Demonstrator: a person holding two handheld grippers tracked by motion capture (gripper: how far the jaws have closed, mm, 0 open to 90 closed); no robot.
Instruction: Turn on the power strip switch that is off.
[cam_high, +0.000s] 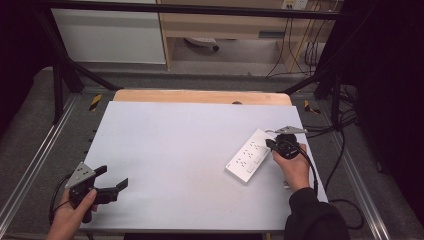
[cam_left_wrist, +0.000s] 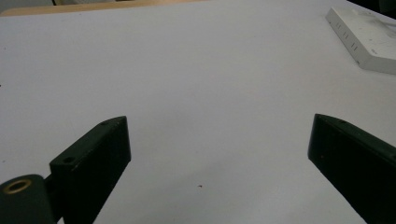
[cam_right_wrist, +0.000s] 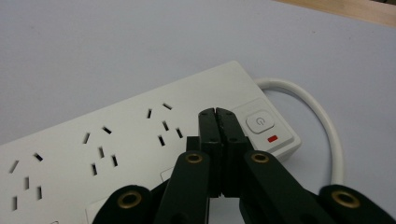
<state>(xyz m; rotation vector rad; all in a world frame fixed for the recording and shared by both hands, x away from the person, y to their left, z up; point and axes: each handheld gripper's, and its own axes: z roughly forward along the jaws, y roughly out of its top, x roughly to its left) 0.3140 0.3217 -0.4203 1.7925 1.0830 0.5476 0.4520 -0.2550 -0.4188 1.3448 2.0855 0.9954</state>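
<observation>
1. The grey worktop (cam_high: 190, 165) spreads broad and bare between the two tools, giving the person at its near edge free room to work.
2. A white power strip (cam_high: 249, 155) lies flat and slantwise directly beneath the right tool (cam_high: 272, 143), sockets facing up, well apart from the left tool (cam_high: 114, 180) across the worktop. That lie puts its switch end within easy reach of the right hand (cam_high: 294, 170).
3. The right tool, seen in its own view (cam_right_wrist: 215, 113), has its jaws pressed fully together with nothing between them, forming a single blunt tip. It hovers just beside the strip's power button (cam_right_wrist: 259, 122); whether the tip touches the casing cannot be told. The closed jaws look suited to pushing rather than gripping, so the step in hand appears to be pressing the switch.
4. The left tool rests low near the worktop's front corner, its jaws spread wide and empty in its own view (cam_left_wrist: 219, 144), apparently parked clear of the work.
5. The strip's white cable (cam_right_wrist: 322, 126) loops out beyond the button, off to the far side of the right tool's tip.
6. A small red indicator (cam_right_wrist: 272, 138) sits just below the button.
</observation>
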